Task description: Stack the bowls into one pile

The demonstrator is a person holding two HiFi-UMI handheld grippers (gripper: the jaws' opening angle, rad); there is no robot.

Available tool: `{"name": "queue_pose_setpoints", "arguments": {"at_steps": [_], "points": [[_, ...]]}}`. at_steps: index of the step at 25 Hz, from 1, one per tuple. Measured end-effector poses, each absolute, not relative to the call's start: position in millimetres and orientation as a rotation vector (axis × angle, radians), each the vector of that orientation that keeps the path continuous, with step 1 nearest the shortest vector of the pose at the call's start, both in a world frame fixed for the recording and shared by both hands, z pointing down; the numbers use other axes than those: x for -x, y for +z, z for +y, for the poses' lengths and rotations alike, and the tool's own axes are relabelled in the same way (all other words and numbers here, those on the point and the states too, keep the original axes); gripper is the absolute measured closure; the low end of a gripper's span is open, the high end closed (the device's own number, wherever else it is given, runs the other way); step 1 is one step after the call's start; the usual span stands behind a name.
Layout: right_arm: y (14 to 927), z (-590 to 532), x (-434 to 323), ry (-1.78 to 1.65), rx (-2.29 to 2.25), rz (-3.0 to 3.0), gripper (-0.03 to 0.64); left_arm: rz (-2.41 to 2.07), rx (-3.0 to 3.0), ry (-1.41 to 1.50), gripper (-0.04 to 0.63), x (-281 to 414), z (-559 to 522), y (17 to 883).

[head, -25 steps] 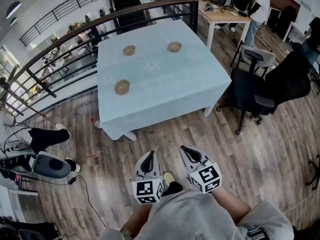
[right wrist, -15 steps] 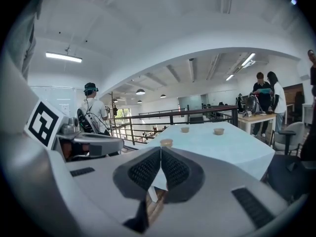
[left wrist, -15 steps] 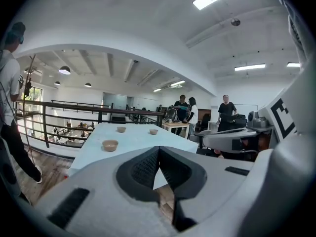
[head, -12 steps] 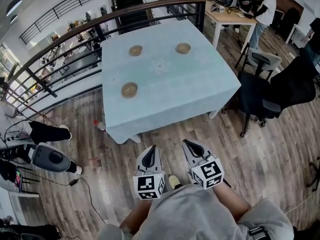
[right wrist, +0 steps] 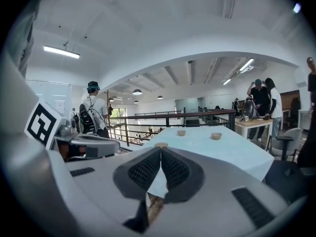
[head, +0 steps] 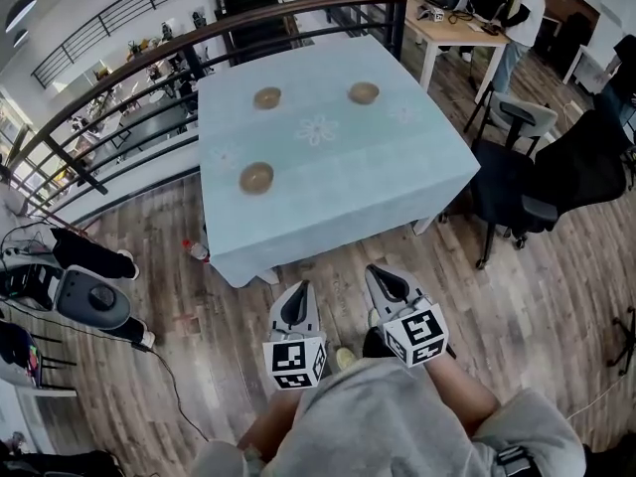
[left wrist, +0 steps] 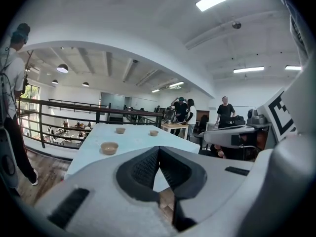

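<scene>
Three tan bowls stand apart on the light-blue clothed table: one near left, one far left, one far right. My left gripper and right gripper hover side by side over the wooden floor, short of the table's near edge, both shut and empty. The left gripper view shows its jaws closed, with the near bowl and the far bowls beyond. In the right gripper view the closed jaws partly hide the near bowl.
A dark railing runs behind and left of the table. Black office chairs stand to the right. People stand at a wooden desk far right. A small bottle lies by the table's left leg. Equipment and cables lie on the floor at left.
Both grippers have moved forward toward the table with the person, and the table's near edge is now closer. Both pairs of jaws have stayed shut.
</scene>
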State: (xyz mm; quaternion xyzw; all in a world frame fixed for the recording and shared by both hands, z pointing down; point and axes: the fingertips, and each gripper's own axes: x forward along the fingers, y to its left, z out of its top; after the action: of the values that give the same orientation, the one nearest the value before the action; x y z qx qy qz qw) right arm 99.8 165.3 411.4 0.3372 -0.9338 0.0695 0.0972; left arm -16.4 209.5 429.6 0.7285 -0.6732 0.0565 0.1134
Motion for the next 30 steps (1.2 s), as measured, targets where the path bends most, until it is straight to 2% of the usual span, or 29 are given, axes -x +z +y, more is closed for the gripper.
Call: {"name": "queue_pose_setpoints", "arguments": {"at_steps": [14,30], "points": [[420,93,-77,0.162,-0.993,-2.761,0.589,-2.014,-2.088,0.187,0.575,53,159,444],[391,-105,-58,0.063,-1.044,-2.7,0.589,-2.027,-2.016,0.205,0.575,102,16,437]]}}
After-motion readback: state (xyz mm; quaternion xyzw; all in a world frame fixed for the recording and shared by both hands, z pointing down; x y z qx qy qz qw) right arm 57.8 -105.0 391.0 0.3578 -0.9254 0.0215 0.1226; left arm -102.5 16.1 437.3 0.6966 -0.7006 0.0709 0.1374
